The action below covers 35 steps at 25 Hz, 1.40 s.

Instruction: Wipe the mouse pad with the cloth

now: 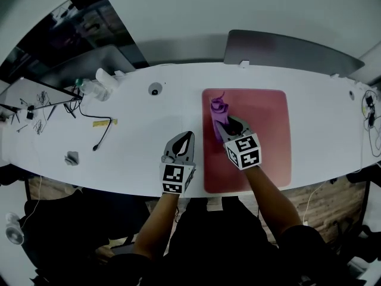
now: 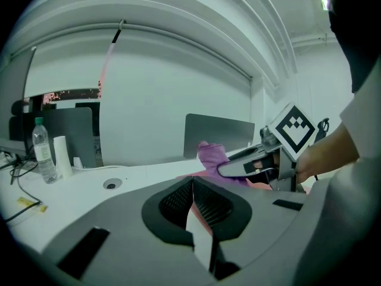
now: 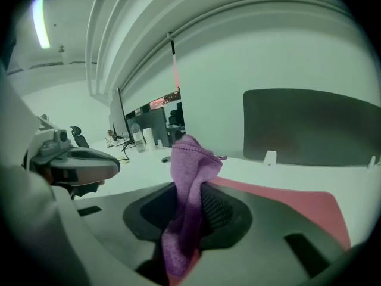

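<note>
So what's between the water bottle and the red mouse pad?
Just a small round hole in the white table, seen in the head view between the bottle and the mouse pad.

Mouse pad (image 1: 262, 130) on table (image 1: 149, 154) (right half); bottle (image 1: 90, 88), cables (image 1: 102, 137) at left.

**Head view:** from overhead, facing steeply down at the white table (image 1: 137, 142), far enough back to take in both the left gripper (image 1: 187, 137) and the right gripper (image 1: 230, 124). **Gripper views:** each sits close behind its own jaws, low over the table, facing the far wall (image 2: 155, 112). All three views share the purple cloth (image 1: 218, 115) and the red mouse pad (image 1: 262, 130), and each gripper view catches the other gripper at its edge.
</note>
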Each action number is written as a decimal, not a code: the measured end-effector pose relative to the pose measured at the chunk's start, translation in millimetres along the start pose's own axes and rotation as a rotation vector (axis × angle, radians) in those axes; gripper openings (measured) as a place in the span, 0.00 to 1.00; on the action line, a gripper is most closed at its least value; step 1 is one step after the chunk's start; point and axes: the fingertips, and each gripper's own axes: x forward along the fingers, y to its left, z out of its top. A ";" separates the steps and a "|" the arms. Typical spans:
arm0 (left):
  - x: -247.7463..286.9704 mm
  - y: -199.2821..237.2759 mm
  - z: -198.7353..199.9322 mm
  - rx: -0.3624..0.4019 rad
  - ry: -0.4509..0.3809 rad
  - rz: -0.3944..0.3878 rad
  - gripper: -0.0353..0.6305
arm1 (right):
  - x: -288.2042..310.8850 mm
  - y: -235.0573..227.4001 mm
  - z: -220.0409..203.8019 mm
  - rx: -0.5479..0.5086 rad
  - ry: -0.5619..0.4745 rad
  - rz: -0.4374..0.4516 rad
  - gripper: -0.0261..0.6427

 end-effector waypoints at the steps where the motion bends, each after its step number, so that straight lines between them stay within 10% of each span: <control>1: 0.2 2.9 -0.2 -0.003 0.001 0.008 0.09 | 6.9 -1.2 -0.9 0.003 0.018 -0.002 0.22; 12: 1.8 16.9 -10.6 -0.014 0.022 0.023 0.09 | 79.1 -16.3 -11.7 0.112 0.195 -0.014 0.21; 35: 15.8 3.0 -23.9 -0.001 0.076 0.003 0.09 | 127.2 -43.8 -35.4 -0.007 0.350 0.005 0.21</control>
